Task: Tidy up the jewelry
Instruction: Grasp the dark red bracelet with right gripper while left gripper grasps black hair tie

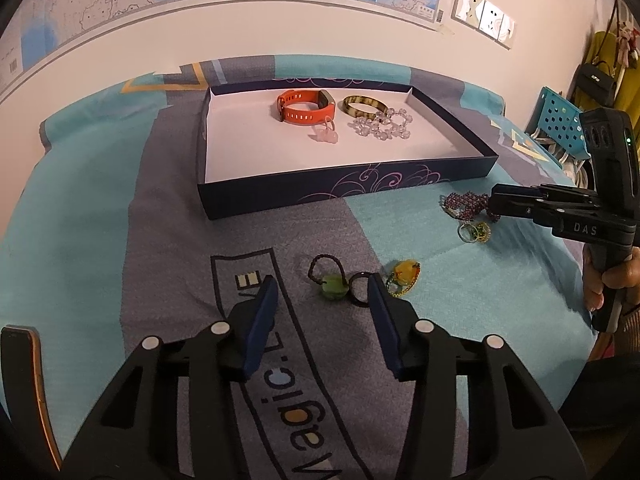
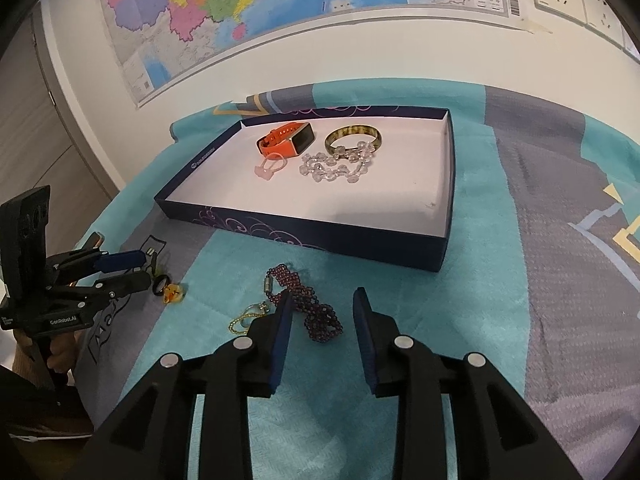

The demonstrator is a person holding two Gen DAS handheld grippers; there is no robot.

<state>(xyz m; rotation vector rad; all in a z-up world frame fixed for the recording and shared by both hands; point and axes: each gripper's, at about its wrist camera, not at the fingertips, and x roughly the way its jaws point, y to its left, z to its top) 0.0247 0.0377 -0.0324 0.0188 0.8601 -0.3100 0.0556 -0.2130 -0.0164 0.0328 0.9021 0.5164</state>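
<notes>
A dark blue tray [image 1: 340,190] [image 2: 320,234] with a white floor holds an orange watch [image 1: 306,105] [image 2: 286,140], a brown bangle [image 1: 364,106] [image 2: 352,136], a clear bead bracelet [image 1: 380,126] [image 2: 336,166] and a pink ring [image 1: 322,134] [image 2: 269,168]. My left gripper [image 1: 322,294] [image 2: 146,270] is open over a green stone pendant on a dark cord [image 1: 334,286], with a yellow pendant [image 1: 404,274] [image 2: 174,292] to its right. My right gripper [image 2: 322,312] [image 1: 494,202] is open over a purple bead bracelet [image 2: 316,308] [image 1: 466,202]. A small ring on a gold chain [image 2: 250,318] [image 1: 474,232] lies beside it.
Everything lies on a teal and grey printed cloth [image 1: 80,220] [image 2: 520,280]. A wall with maps [image 2: 224,12] and sockets [image 1: 484,16] stands behind. A blue perforated basket [image 1: 560,120] and hanging bags [image 1: 600,76] are at the right.
</notes>
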